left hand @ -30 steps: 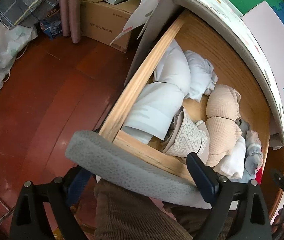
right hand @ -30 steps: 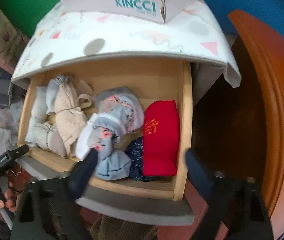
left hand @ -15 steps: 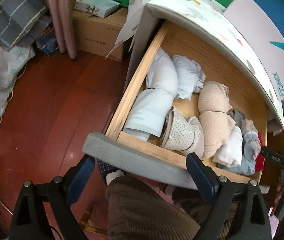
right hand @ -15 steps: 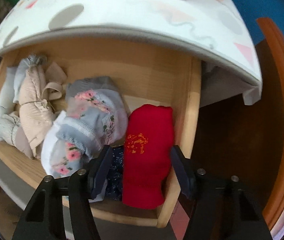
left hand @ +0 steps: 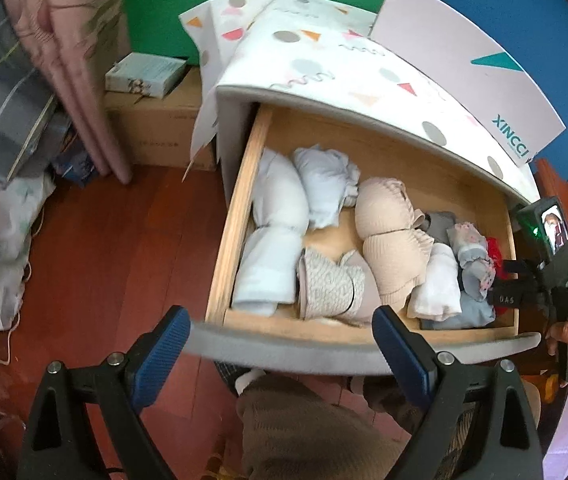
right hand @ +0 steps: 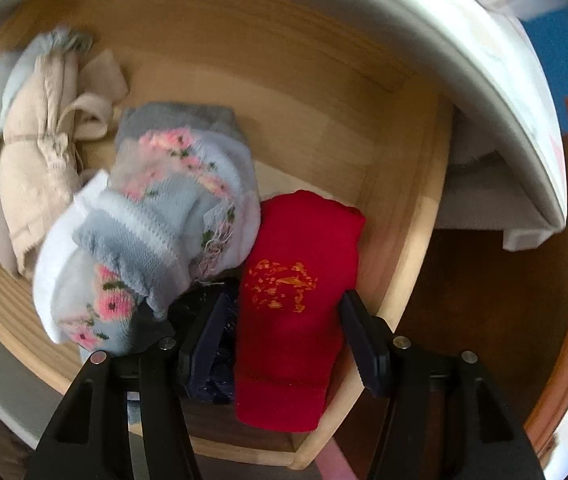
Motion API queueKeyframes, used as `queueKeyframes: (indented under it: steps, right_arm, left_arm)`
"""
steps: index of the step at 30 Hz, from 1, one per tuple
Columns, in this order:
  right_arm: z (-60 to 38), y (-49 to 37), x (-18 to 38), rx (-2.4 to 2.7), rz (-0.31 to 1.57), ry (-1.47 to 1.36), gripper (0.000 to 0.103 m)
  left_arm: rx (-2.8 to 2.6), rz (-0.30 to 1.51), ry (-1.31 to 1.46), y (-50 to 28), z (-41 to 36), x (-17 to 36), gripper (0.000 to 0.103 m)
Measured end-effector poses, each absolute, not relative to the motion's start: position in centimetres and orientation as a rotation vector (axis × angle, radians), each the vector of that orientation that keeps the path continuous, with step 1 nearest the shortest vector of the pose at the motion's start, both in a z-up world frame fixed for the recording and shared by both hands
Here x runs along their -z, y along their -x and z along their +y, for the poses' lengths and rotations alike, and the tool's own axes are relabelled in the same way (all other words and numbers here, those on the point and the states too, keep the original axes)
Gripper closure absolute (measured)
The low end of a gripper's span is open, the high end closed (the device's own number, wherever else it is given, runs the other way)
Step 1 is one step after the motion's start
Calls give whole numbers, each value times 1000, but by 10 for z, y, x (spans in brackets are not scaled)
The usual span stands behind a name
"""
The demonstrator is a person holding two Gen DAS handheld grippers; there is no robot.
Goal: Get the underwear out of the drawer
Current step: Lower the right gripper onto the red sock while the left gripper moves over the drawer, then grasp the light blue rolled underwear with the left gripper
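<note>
The wooden drawer (left hand: 232,236) stands pulled out, packed with folded clothing. At its right end lies a folded red underwear (right hand: 295,264) with an orange print. My right gripper (right hand: 285,300) points down into the drawer, its fingers straddling the red piece; the right pad touches its edge, the left pad rests against a dark navy garment (right hand: 220,344) beside it. My left gripper (left hand: 278,320) hangs open above the grey drawer front (left hand: 323,350), holding nothing. A floral grey-blue pair (right hand: 164,216) lies left of the red one.
Beige bras (left hand: 387,232), white rolls (left hand: 280,240) and a patterned piece (left hand: 327,284) fill the drawer's left and middle. A XINCCI box (left hand: 463,80) sits on the cabinet top. Cardboard boxes (left hand: 156,128) and a curtain (left hand: 80,72) stand left on the red wooden floor (left hand: 124,260).
My right gripper narrowed its jaws and dropped into the drawer's right end around the red piece. The left gripper rose and rolled, so more of the drawer shows.
</note>
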State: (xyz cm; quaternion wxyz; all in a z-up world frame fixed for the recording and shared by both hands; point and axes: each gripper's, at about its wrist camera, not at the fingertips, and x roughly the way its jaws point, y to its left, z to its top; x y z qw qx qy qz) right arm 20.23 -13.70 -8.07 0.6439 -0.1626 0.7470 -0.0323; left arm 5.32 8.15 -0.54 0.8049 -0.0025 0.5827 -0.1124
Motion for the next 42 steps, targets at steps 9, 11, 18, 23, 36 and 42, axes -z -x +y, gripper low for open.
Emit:
queueKeyframes:
  steps: [9,11,18,23,36,42]
  right_arm:
    - [-143,-189,106,108,1749,211,72]
    - [-148,-188,106,109,1755,163,75]
    - [-164,-194,100,123,1748,55,79]
    - [-192,-197,71,113,1739,11,80]
    - [-218,-178,84,97,1731,-235,76]
    - [-215,-169,120,148,1717,-159,67]
  left_arm:
    - [265,1286,-11,-81,58,29,8]
    - [266,1292,-2,-88,55,34,8]
    - [270,1313,34,-107,53,42,8]
    - [270,1325,55,-115,57,45,8]
    - [293,1390,93,-127,58,55,8]
    - [274,1463,76,-138,48,73,8]
